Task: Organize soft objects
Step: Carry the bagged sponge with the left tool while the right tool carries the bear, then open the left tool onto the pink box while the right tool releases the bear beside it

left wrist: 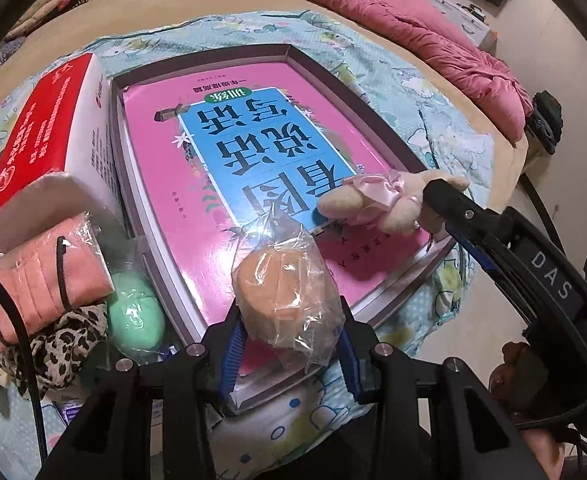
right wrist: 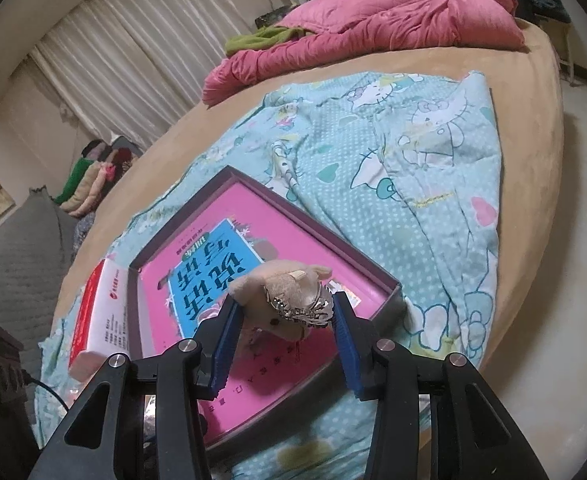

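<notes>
- The left tongs (left wrist: 289,344) are closed on a bagged sponge (left wrist: 281,296), an orange round puff in clear plastic, held over the near edge of the box (left wrist: 293,56).
- The right tongs (right wrist: 285,336) grip a plush toy (right wrist: 281,284) with a pink bow and a silvery trim, held above the box's near right corner; in the left view the toy (left wrist: 369,196) sits at the tip of the right tongs (left wrist: 433,196).
- The box is a shallow dark-rimmed tray holding a pink book (left wrist: 221,152) with a blue panel.
- Just left of the box lie a red-and-white tissue pack (left wrist: 41,140), a pink mask (left wrist: 45,276) in plastic, a green sponge (left wrist: 135,314) and a leopard scrunchie (left wrist: 69,344).
- Everything rests on a blue cartoon blanket (right wrist: 413,168) spread over a tan bed (right wrist: 541,80).
- A pink quilt (right wrist: 373,32) is bunched at the bed's far end.
</notes>
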Motion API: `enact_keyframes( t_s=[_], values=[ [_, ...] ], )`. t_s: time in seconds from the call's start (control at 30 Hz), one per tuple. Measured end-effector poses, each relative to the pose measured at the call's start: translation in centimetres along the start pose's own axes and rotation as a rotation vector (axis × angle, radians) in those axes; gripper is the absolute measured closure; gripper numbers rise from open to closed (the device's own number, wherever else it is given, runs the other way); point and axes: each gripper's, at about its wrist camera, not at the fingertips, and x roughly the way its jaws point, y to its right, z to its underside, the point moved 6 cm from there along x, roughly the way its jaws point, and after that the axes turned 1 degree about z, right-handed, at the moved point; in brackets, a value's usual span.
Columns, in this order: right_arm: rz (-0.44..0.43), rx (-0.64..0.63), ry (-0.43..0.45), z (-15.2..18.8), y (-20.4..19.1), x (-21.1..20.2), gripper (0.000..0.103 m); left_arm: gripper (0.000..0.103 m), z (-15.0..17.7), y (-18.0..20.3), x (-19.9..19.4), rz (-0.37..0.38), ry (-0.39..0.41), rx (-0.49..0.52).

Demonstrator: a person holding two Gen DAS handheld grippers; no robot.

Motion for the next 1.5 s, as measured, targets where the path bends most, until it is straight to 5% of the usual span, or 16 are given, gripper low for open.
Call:
enact_keyframes(
  t_s=[0.5,0.9,1.5],
  values=[
    [0.03,0.001,0.013,-0.1,0.8,0.0,0.049,0.059,-0.4,-0.8,0.3,-0.023,0.001,-0.036],
    [0.042,0.003,0.046,-0.5,1.0,-0.7,0.033,0.034,-0.5,-0.6,-0.2,-0.05,0.024,-0.032],
    [0.072,0.004,0.078,-0.7,1.5,-1.6,0.031,0.027,-0.4,-0.1,-3.1,-0.004,0.089,-0.019]
  ],
)
